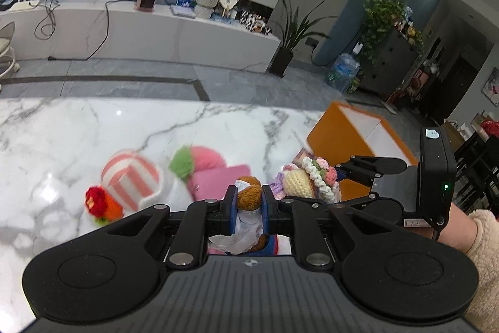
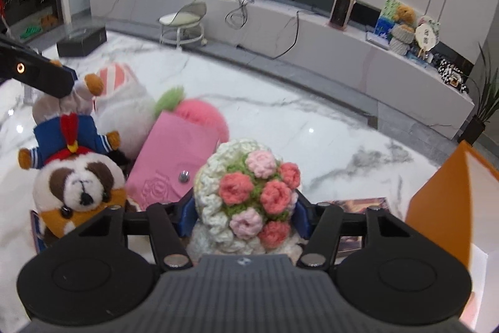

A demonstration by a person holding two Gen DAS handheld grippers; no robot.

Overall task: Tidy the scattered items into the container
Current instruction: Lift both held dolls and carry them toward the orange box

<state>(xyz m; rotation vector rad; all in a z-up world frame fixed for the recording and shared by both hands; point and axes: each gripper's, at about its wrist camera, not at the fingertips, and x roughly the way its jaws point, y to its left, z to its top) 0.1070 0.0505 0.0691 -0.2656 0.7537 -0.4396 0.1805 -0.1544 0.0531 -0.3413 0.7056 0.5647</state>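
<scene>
Two grippers: both are loaded, one toy each.
Left gripper (image 1: 248, 205): its blue pads are pressed together on a brown foot of the plush dog (image 2: 75, 177), which hangs head-down over the marble worktop (image 1: 62, 127).
Right gripper (image 2: 244, 214): its fingers sit tight against both sides of the crochet bouquet (image 2: 249, 195); from the left wrist view the bouquet is lifted just beside the orange container (image 1: 349, 133).
Container: one, open-topped, at the right edge of the worktop, nearest the right gripper.
Doing it well: I would carry the bouquet over the container's rim first and let go only once it is inside the walls; the dog dangles low, so raise it enough to clear the toys below and the near wall.
Loose on the worktop: one striped pink-and-white plush (image 1: 132, 173), one pink plush with a green tuft (image 1: 199, 159), one pink wallet (image 2: 174, 158), one small red-and-orange crochet piece (image 1: 101, 203).
</scene>
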